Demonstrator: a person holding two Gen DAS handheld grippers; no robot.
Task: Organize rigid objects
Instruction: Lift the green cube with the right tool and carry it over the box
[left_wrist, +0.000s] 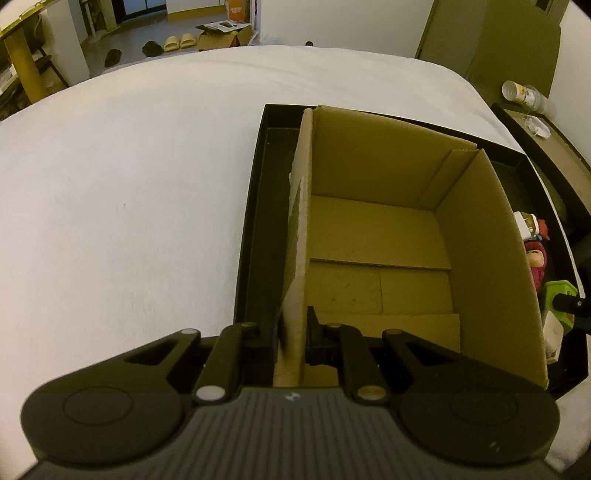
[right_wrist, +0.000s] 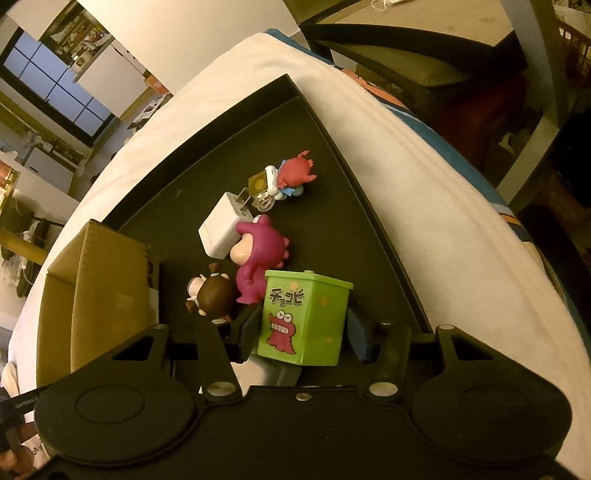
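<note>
Showing only rightward: green box between claw pads.

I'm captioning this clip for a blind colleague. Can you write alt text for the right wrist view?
The right tool grips a green cartoon box over a black tray on white bedding. Behind it lie a pink figurine, a brown-haired figurine, a white charger and a red figurine; a cardboard box stands left.

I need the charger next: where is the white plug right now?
In the right wrist view, the white plug lies in the black tray, touching the pink figure, beyond the green box.
</note>
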